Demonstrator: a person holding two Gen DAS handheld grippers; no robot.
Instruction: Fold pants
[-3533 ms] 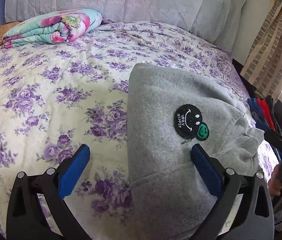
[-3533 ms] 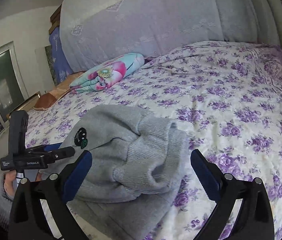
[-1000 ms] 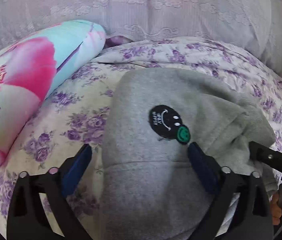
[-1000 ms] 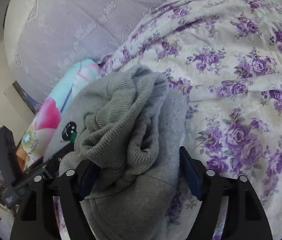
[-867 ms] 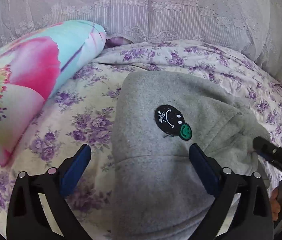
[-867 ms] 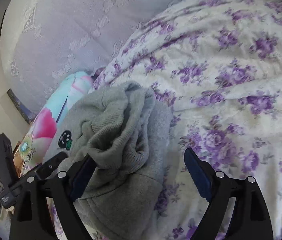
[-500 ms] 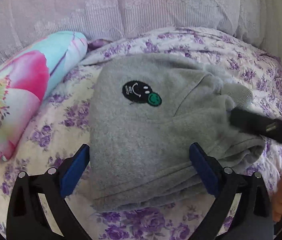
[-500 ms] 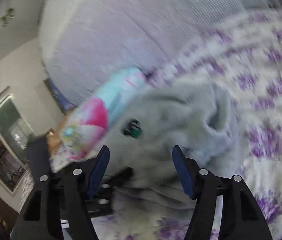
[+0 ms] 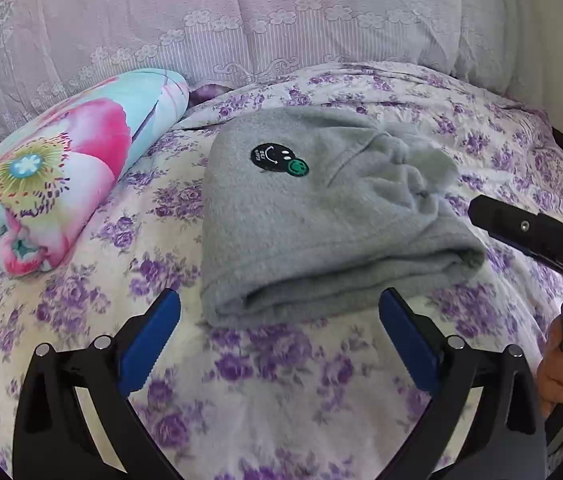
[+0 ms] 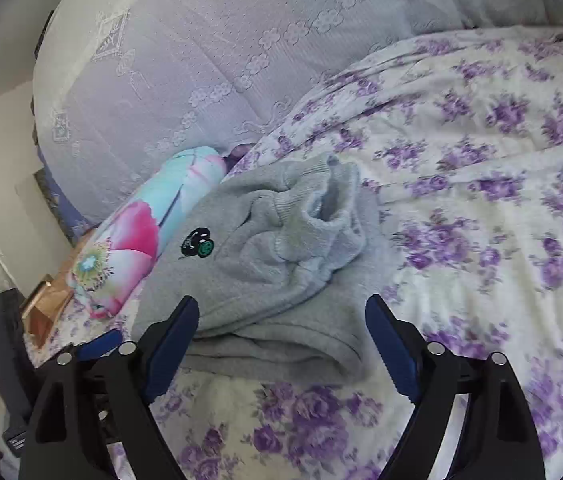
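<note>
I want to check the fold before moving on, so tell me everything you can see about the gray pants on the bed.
The gray pants look like soft fleece, folded into a compact stack lying flat on the purple floral bedspread. A black smiley patch with a smaller green one sits on top. Ribbed fabric bunches up at the right side, and layered folded edges face the cameras. Both the left gripper and right gripper are open, touching nothing.

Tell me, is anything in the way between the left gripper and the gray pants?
Nothing visible is. The left gripper has its jaws open just short of the folded gray pants, with only bare flowered bedspread between them. The flowered pillow lies off to the side.
</note>
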